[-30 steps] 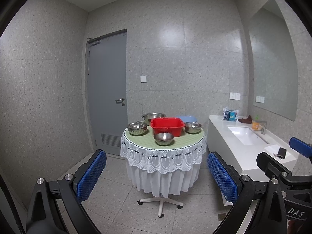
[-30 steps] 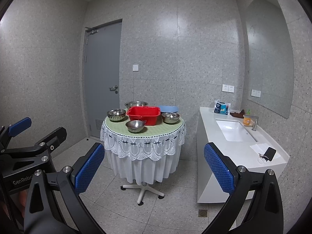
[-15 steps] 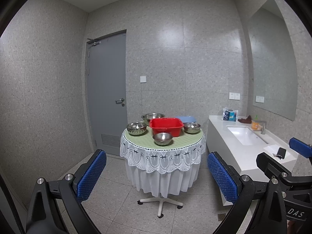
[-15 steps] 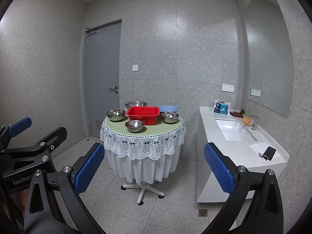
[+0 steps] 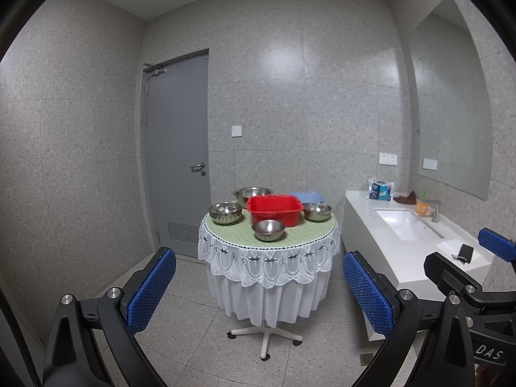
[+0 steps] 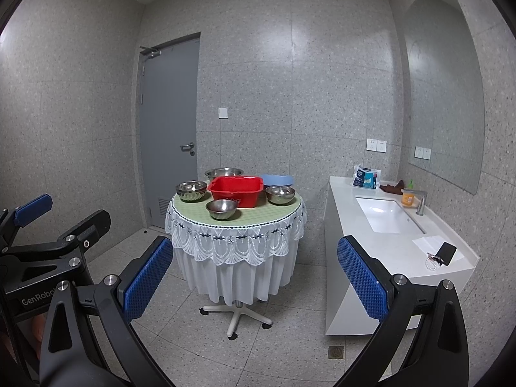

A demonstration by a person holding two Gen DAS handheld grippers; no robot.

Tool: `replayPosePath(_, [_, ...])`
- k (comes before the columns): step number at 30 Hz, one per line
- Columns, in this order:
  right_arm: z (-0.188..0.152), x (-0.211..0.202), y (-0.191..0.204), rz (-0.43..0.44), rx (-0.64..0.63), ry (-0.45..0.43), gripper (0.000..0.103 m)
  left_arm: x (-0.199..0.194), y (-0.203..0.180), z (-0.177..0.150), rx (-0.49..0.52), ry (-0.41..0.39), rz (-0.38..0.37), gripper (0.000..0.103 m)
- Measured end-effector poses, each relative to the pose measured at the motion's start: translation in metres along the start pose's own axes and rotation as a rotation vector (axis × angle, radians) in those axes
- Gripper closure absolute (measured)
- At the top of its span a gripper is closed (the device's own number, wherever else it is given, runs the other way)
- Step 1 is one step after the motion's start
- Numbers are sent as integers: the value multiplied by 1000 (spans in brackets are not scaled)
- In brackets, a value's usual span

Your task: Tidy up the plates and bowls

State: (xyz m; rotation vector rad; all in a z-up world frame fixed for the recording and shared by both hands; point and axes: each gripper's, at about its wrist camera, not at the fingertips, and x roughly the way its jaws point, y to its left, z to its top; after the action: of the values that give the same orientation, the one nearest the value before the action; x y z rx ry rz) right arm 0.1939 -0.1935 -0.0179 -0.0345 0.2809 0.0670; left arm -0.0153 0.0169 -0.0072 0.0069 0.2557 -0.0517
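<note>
A round table with a white lace cloth stands well ahead. On it sit a red tub, a blue basin behind it and several steel bowls: front, left, back, right. My left gripper is open and empty. My right gripper is open and empty. Both are far short of the table.
A white counter with a sink runs along the right wall, with a phone, an orange bottle and a tissue pack on it. A grey door is behind left. The table's wheeled base stands on tiled floor.
Both views have barely shifted; the table sits very slightly lower and closer in frame. Both grippers stay open.
</note>
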Motion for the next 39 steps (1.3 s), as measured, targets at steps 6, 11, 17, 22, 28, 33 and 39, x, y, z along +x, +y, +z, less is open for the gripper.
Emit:
replayPosePath(6, [-1, 0, -1, 0, 0, -1, 0, 0, 0, -1, 1, 0, 0, 1])
replayPosePath(11, [-1, 0, -3, 1, 2, 4, 0, 2, -1, 0, 4, 5, 1, 1])
replayPosePath(17, [7, 3, -12, 7, 6, 22, 0, 6, -6, 7, 10, 21, 4, 1])
replayPosePath(22, [14, 8, -16, 11, 6, 44, 0, 11, -9, 9, 9, 42, 8, 1])
replayPosePath(28, [16, 19, -22, 20, 11, 72, 0, 16, -17, 16, 10, 64, 14, 1])
replayPosePath(33, [16, 31, -27, 31, 24, 90, 0, 29, -21, 19, 19, 82, 14, 1])
replayPosePath(39, [16, 62, -31, 32, 40, 117, 0, 67, -21, 30, 24, 111, 12, 1])
